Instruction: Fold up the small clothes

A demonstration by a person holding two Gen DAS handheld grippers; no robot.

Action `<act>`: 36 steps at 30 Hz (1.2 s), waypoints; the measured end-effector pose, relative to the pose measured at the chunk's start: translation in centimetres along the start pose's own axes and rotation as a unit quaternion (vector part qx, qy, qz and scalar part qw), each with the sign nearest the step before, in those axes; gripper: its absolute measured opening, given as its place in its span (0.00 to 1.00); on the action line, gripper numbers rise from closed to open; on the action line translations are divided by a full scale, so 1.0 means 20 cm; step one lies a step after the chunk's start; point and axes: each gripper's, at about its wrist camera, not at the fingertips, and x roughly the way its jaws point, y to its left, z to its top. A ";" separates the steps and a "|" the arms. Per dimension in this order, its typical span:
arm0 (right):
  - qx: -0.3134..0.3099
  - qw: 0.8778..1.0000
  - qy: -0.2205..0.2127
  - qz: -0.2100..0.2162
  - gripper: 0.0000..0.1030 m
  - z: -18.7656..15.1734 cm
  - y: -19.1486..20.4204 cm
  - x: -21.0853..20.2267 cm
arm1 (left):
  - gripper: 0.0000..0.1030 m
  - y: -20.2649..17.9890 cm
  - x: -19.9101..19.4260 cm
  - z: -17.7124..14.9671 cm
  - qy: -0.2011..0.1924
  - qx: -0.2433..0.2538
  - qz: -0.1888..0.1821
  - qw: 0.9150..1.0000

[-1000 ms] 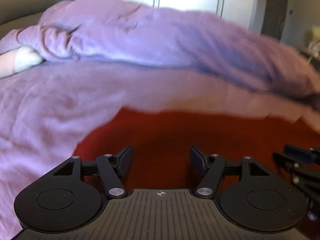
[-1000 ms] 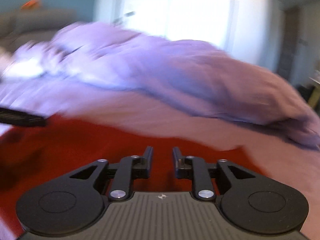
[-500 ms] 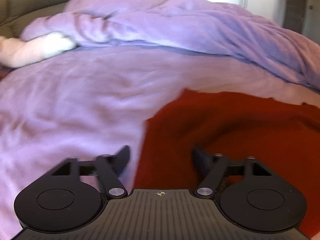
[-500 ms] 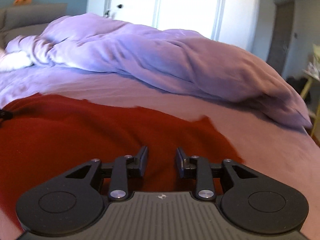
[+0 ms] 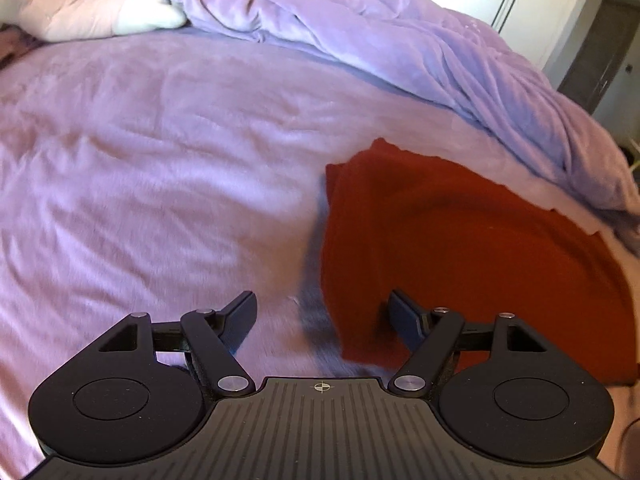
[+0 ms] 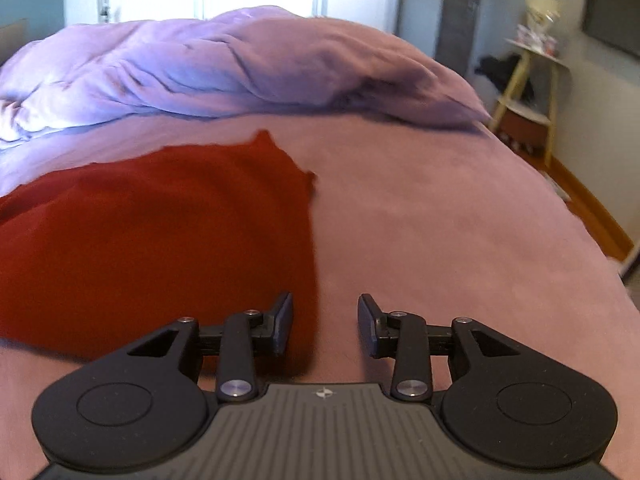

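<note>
Our lilac bed has loads of bare room left and right of the red garment; left gripper spread wide straddling its edge, right gripper opening, empty.

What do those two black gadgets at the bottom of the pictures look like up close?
Both match. The left gripper and right gripper are matte black: a ribbed grey-black plate with a small cross mark, two round discs at the sides, and jointed arms with silver pins carrying two flat dark fingers. No cables, sleeves or hands show.
</note>
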 end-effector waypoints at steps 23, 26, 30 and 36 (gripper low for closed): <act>-0.080 0.996 -0.014 0.041 0.42 0.02 0.34 -0.18 | 0.42 -0.12 0.10 -0.04 0.031 -0.007 -0.051 0.998; -0.093 0.993 -0.030 0.066 0.42 0.04 0.45 -0.18 | 0.34 -0.11 0.09 -0.03 0.025 -0.008 -0.055 0.998; -0.105 0.990 -0.024 0.088 0.34 0.05 0.56 -0.15 | 0.29 -0.10 0.08 -0.03 0.019 -0.003 -0.062 0.998; -0.112 0.989 0.004 0.093 0.32 0.02 0.60 -0.06 | 0.26 -0.05 0.05 -0.04 0.007 -0.010 -0.071 0.997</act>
